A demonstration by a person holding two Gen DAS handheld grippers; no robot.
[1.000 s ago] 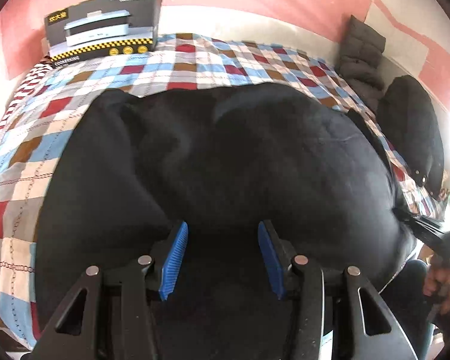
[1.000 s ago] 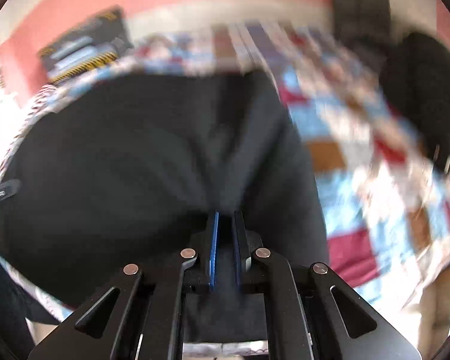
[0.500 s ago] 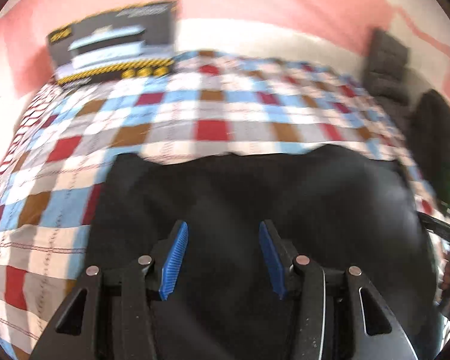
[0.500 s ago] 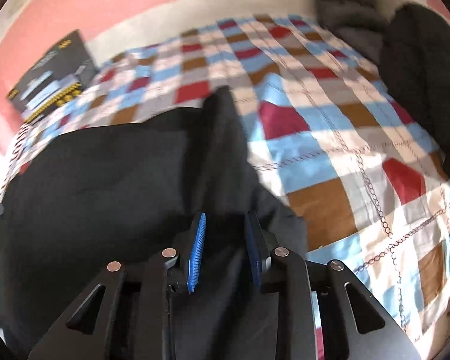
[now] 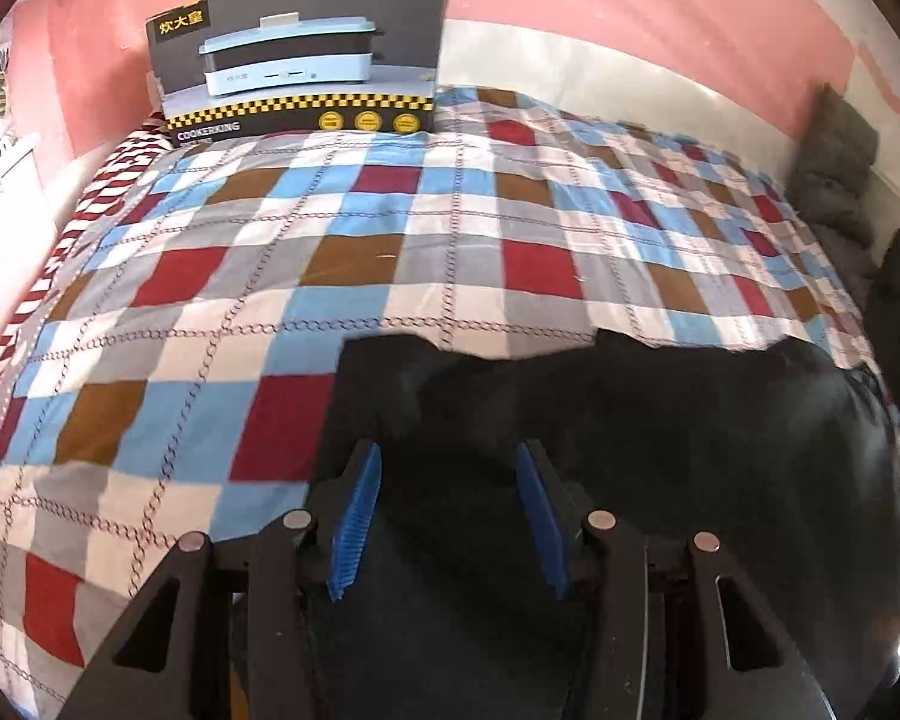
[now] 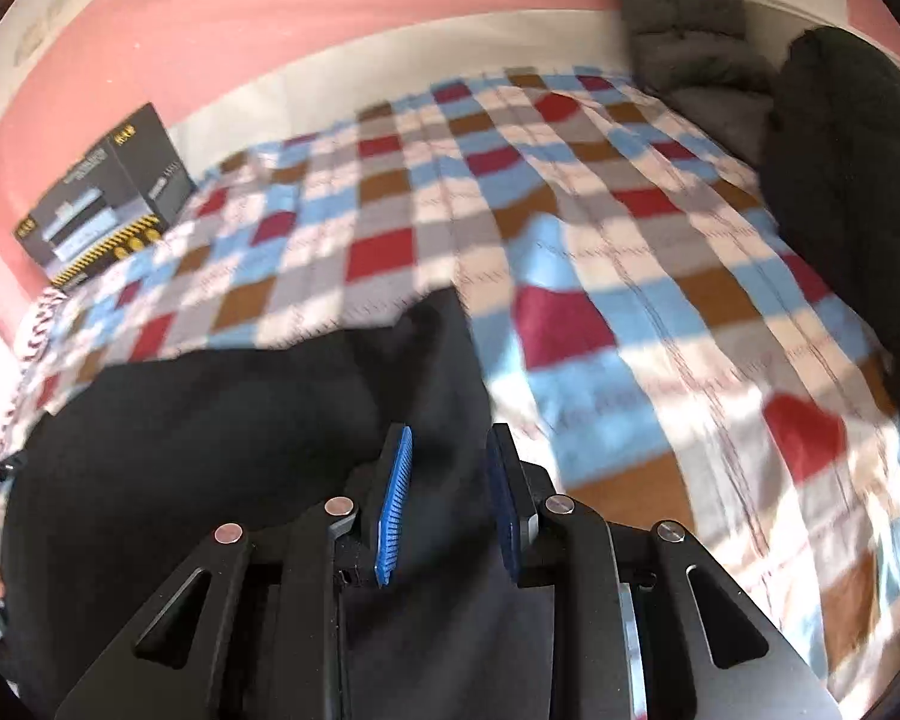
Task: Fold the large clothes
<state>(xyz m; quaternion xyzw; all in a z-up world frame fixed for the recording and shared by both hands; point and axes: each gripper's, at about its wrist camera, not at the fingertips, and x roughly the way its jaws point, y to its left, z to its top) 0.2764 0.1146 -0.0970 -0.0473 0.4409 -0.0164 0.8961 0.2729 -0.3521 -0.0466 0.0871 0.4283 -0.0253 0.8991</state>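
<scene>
On the bed, the checked bedspread (image 5: 390, 276) carries an appliance box (image 5: 297, 54) at its far left corner, against the pink wall. Nearer than that box, at the bed's near edge, lies the black garment (image 5: 630, 420), its long axis running left to right across both views. The left tool (image 5: 447, 516) hangs over the garment's left part with its blue pads spread wide, gripping nothing. The right tool (image 6: 447, 498) sits over the garment's right edge, pads parted by a narrower gap with dark cloth seen between them; no pinch shows. The cloth's far edge lies straight ahead of both tools, toward the box, so either could likely reach it, the right nearer the raised corner (image 6: 432, 312). Far right of the box, a dark coat (image 6: 846, 192) rests apart.
</scene>
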